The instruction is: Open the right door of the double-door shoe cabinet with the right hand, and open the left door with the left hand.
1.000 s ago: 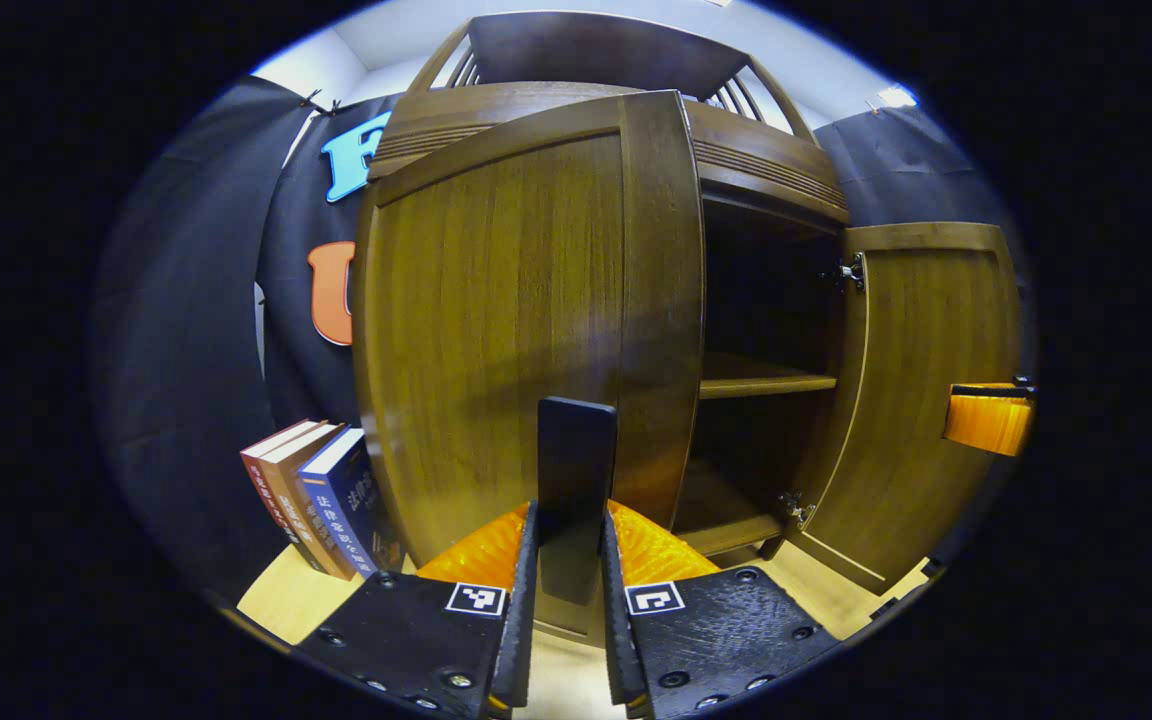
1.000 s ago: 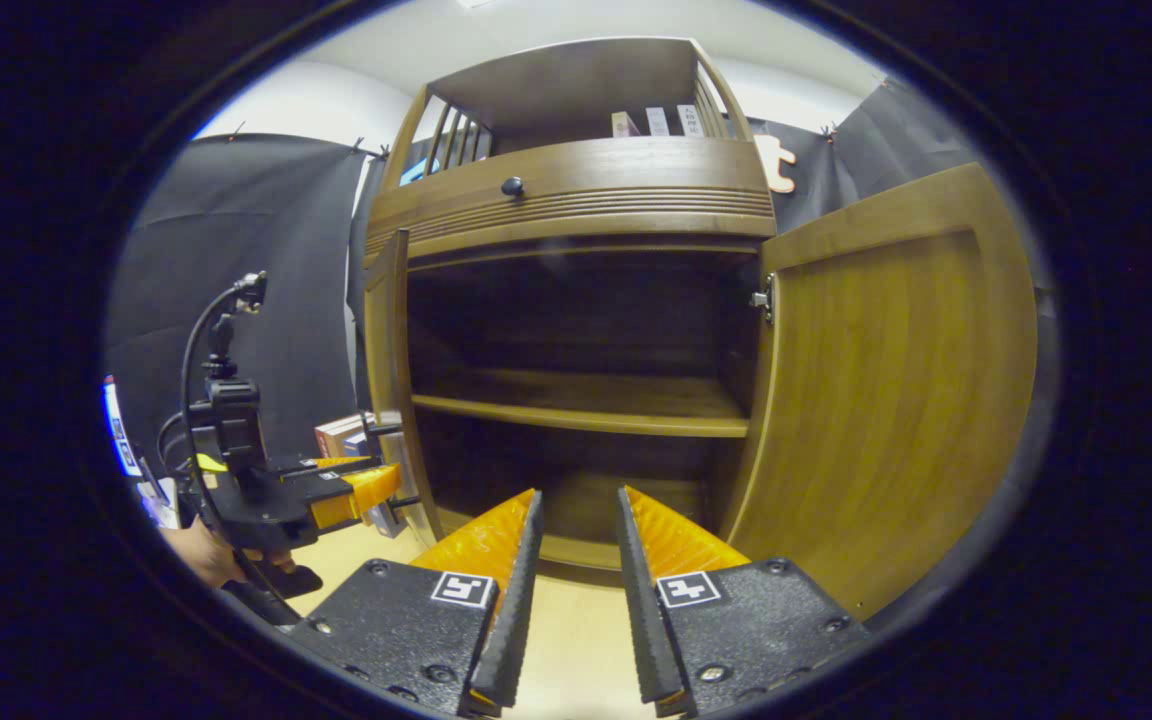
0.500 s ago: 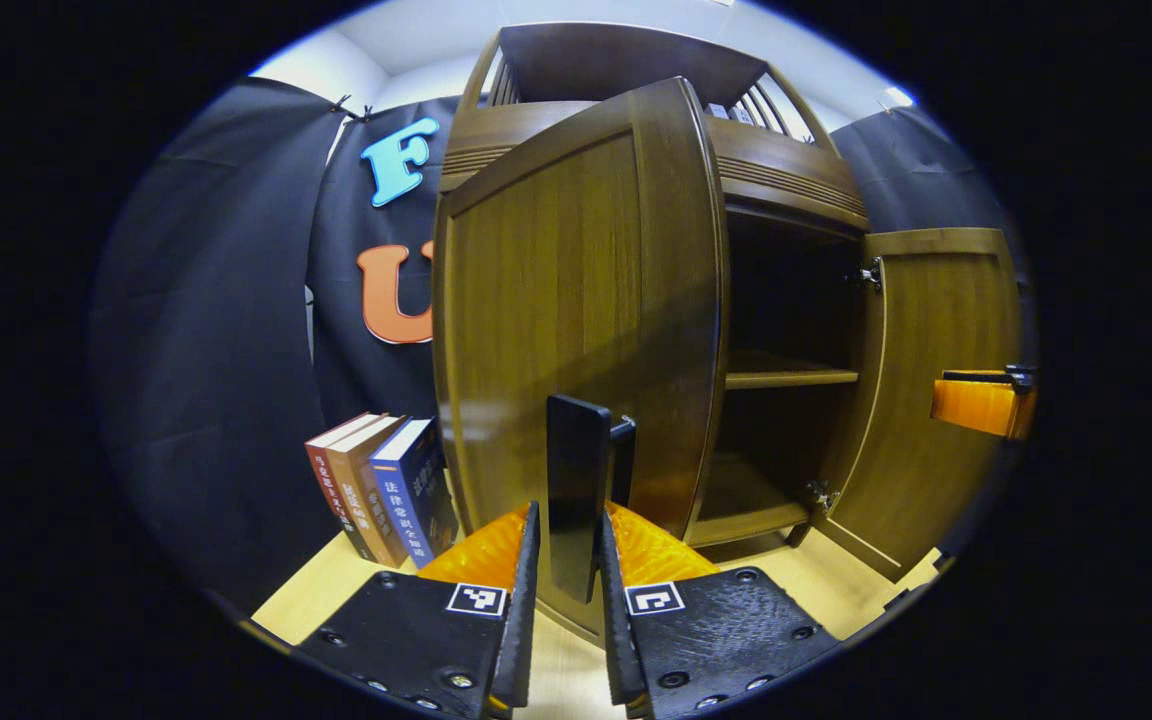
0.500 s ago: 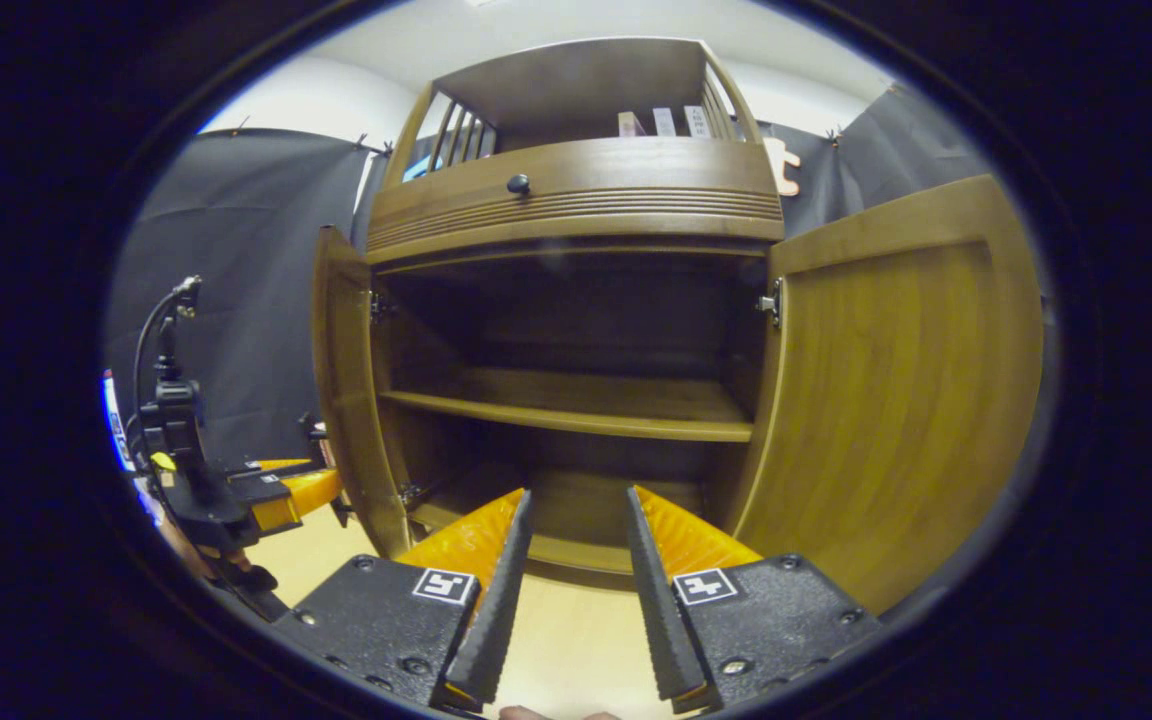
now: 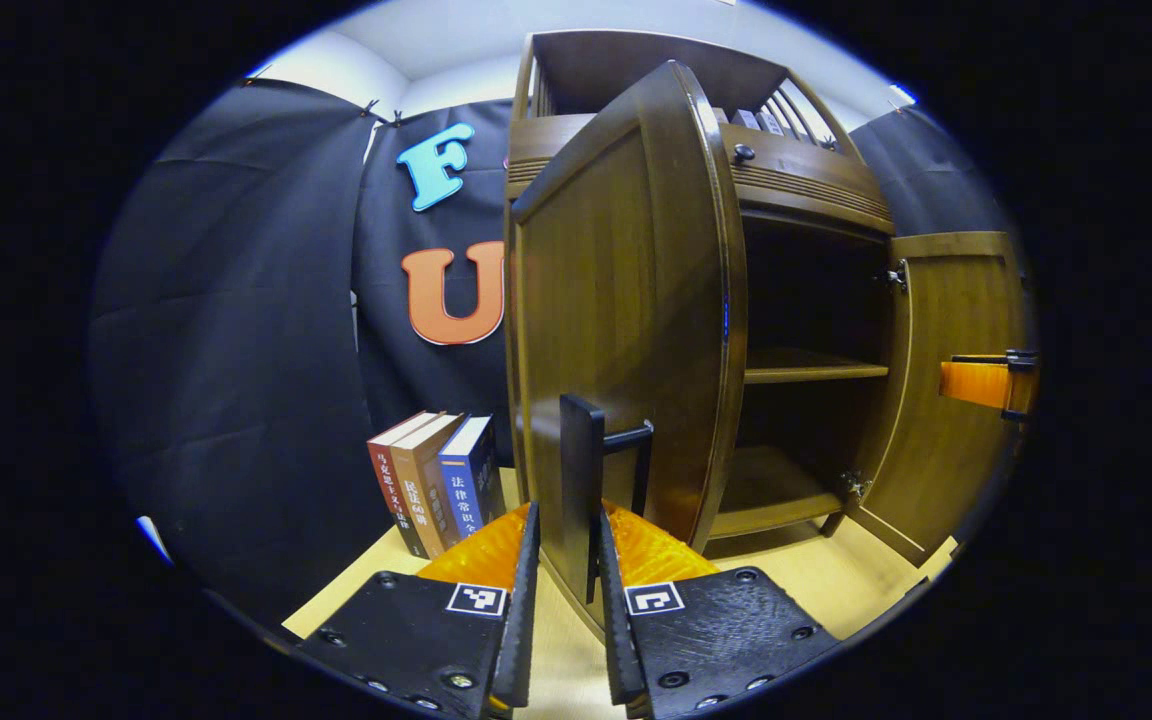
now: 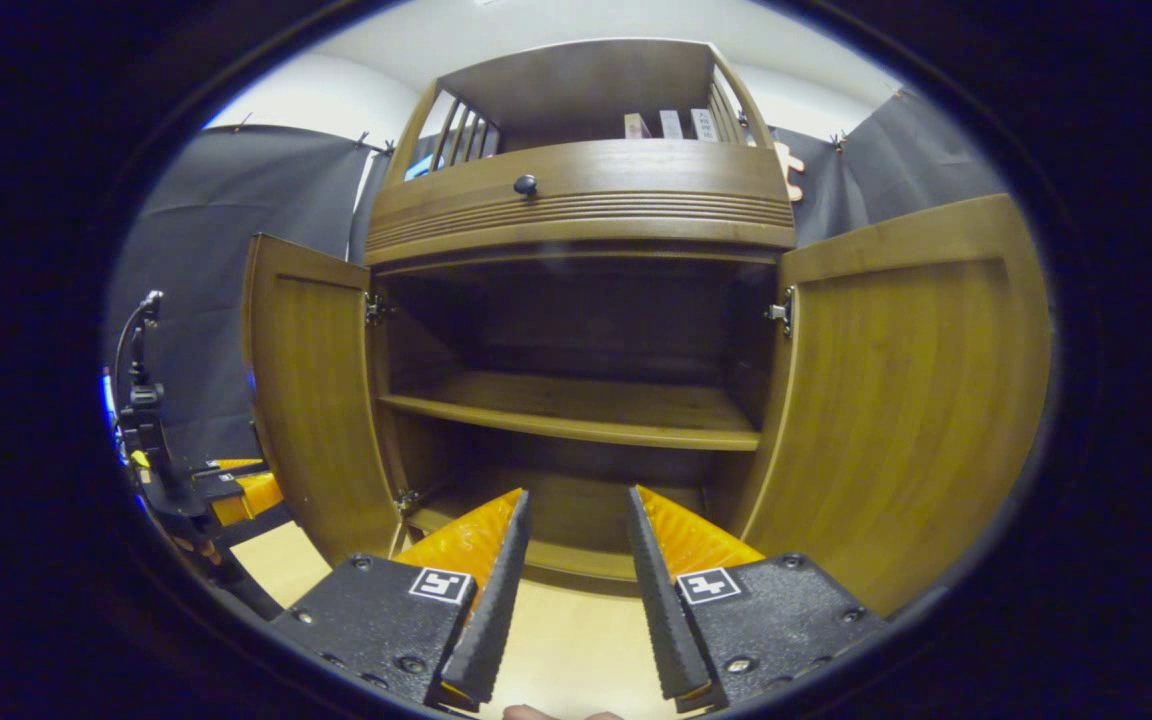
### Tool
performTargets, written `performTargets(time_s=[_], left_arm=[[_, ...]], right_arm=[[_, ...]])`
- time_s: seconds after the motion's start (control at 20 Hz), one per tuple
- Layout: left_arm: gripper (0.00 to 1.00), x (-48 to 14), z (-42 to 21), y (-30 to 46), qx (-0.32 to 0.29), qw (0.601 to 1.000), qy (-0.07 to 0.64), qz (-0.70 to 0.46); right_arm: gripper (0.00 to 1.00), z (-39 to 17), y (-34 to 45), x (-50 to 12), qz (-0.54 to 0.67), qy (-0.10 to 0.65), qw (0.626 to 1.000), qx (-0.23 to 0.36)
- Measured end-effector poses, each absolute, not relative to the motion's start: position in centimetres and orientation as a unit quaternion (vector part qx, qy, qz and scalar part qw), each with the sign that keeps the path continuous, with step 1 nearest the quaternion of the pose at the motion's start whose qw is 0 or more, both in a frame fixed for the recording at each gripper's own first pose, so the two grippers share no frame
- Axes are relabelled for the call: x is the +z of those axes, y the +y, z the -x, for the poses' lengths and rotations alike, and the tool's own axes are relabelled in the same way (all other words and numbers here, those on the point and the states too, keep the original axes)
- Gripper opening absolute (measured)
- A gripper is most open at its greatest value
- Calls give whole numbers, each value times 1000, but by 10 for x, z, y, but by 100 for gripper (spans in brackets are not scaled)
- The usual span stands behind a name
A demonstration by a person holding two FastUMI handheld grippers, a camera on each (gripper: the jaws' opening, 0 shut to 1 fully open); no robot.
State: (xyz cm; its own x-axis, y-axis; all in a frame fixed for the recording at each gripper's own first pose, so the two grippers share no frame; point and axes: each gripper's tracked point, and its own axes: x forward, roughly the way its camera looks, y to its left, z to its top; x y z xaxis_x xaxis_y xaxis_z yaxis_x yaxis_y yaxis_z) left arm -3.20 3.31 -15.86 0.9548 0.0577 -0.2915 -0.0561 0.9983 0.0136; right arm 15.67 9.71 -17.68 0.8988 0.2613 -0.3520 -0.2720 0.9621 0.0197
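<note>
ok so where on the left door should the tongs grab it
Grip the black bar handle on the left door, near its free edge. It stands vertical and clear of the panel, so come straight at the door's face with one finger each side, as the left tongs do now.

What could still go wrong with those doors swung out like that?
The left tongs grip the black handle of the left door; pulling further could strain its hinges. That door might also swing toward the books standing beside the cabinet. The right door hangs free and might drift back.
</note>
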Motion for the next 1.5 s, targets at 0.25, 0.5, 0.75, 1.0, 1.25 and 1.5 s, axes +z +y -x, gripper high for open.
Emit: performTargets(time_s=[0.25, 0.5, 0.75, 1.0, 1.25, 1.5], left_arm=[[29, -152, 41, 67, 57, 989, 138, 8], [36, -151, 50, 100, 74, 987, 139, 28], [23, -149, 57, 111, 66, 988, 137, 30], [23, -148, 68, 147, 100, 986, 131, 40], [23, -134, 80, 173, 133, 983, 121, 45], [23, -88, 84, 150, 126, 989, 78, 13]], right_arm=[[63, -160, 107, -171, 23, 170, 973, 152], [61, -165, 111, -166, 27, 163, 974, 157], [63, -164, 112, -165, 33, 161, 974, 158], [61, -162, 111, -163, 38, 157, 974, 158], [63, -165, 110, -157, 37, 144, 977, 150], [65, -167, 101, -149, 30, 137, 982, 126]])
